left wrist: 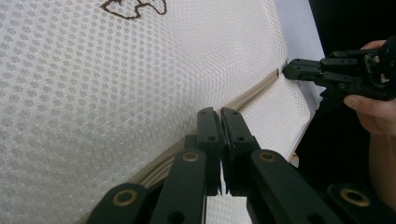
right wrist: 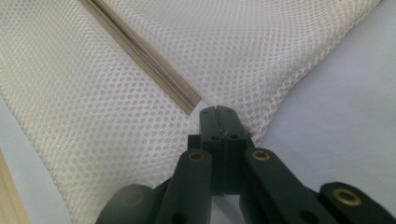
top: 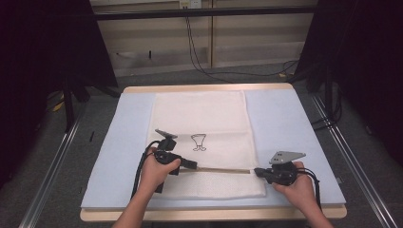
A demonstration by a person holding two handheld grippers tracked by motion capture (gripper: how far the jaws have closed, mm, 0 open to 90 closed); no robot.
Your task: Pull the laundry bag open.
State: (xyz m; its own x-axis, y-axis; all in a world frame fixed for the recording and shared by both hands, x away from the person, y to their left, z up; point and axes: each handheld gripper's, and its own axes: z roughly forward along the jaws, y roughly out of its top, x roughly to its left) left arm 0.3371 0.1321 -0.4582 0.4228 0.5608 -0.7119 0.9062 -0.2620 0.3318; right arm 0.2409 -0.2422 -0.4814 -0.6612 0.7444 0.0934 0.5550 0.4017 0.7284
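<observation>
Pinching, both jaws pressed tight: left gripper [top: 190,164] on zip [top: 223,169] near bag [top: 204,118] middle, right gripper [top: 259,171] on zip end at bag's right edge. Zip lying flat, running L to R between grippers. Left sitting nearer the middle, w/ room to slide.

Soft, even light falls from overhead in the high view, with dark curtains swallowing the 9 and 3 o'clock edges. Shadows stay faint and there is no glare. Both gripper views are bright; the mesh weave is crisp mid-frame, while the black jaws at 6 o'clock blur slightly.
</observation>
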